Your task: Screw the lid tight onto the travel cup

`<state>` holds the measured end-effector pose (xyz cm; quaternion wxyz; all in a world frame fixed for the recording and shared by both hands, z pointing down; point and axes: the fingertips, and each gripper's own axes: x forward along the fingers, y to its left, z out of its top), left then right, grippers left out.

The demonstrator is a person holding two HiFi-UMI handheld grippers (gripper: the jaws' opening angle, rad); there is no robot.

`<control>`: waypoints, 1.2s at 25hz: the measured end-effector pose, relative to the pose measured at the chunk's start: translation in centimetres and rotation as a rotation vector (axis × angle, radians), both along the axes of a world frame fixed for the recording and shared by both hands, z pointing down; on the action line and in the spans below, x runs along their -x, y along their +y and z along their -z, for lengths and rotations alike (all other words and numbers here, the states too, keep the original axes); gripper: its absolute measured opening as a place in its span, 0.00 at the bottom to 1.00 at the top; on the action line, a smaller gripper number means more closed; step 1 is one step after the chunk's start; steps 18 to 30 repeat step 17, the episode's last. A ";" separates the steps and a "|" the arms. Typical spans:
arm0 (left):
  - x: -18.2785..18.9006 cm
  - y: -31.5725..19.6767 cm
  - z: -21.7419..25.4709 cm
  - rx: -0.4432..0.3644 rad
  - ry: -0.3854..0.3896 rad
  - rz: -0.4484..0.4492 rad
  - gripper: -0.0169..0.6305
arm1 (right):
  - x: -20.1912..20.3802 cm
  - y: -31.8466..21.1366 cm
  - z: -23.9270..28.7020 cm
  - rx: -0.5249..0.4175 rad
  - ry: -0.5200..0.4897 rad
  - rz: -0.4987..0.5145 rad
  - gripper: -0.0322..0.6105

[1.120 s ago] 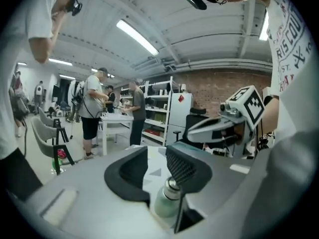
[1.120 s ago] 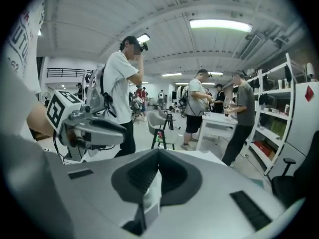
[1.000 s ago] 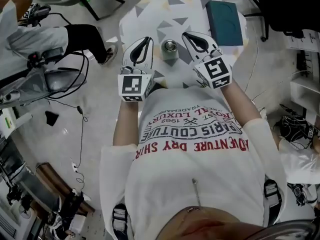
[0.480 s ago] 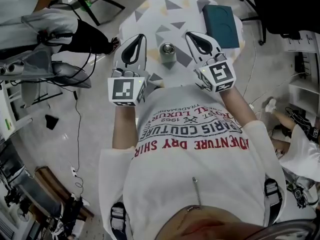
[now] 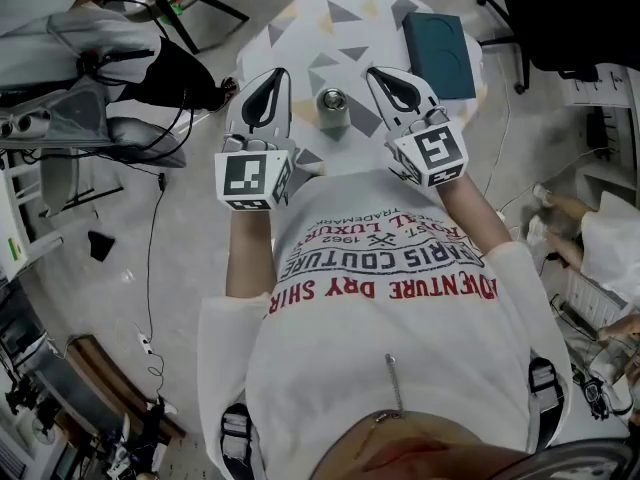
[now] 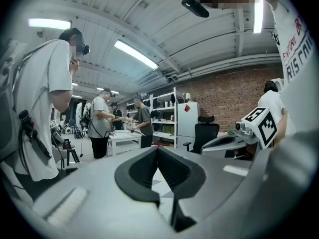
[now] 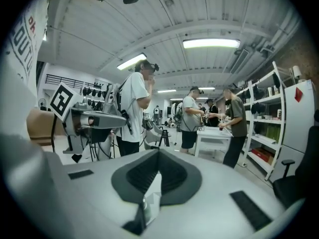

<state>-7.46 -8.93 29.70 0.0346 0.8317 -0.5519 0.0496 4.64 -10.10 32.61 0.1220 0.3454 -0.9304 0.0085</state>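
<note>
Newly closed left gripper (image 5: pixel 278 76), right gripper (image 5: pixel 375 72): fingers together, empty.

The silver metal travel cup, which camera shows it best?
The head view: the silver metal travel cup stands unobstructed on the patterned table between the left gripper and right gripper. The left gripper view misses it; the right gripper view shows only an unclear pale sliver past its jaws.

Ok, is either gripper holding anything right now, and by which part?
Nothing is held. The left gripper and right gripper are both shut and empty. The travel cup stands on the table between them, clear of both.
</note>
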 end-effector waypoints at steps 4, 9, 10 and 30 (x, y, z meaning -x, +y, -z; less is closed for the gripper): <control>-0.1 0.0 -0.3 0.017 0.006 0.013 0.05 | -0.4 -0.4 0.2 0.001 -0.005 -0.028 0.06; -0.2 -0.2 -0.1 0.008 -0.004 0.014 0.05 | -0.2 -0.3 0.4 -0.017 0.014 -0.017 0.06; -0.2 -0.2 -0.1 0.002 -0.005 0.013 0.05 | -0.2 -0.3 0.5 -0.016 0.009 -0.015 0.06; -0.3 -0.3 0.5 -0.024 0.009 0.005 0.05 | -0.1 -0.2 0.8 -0.020 -0.004 -0.003 0.06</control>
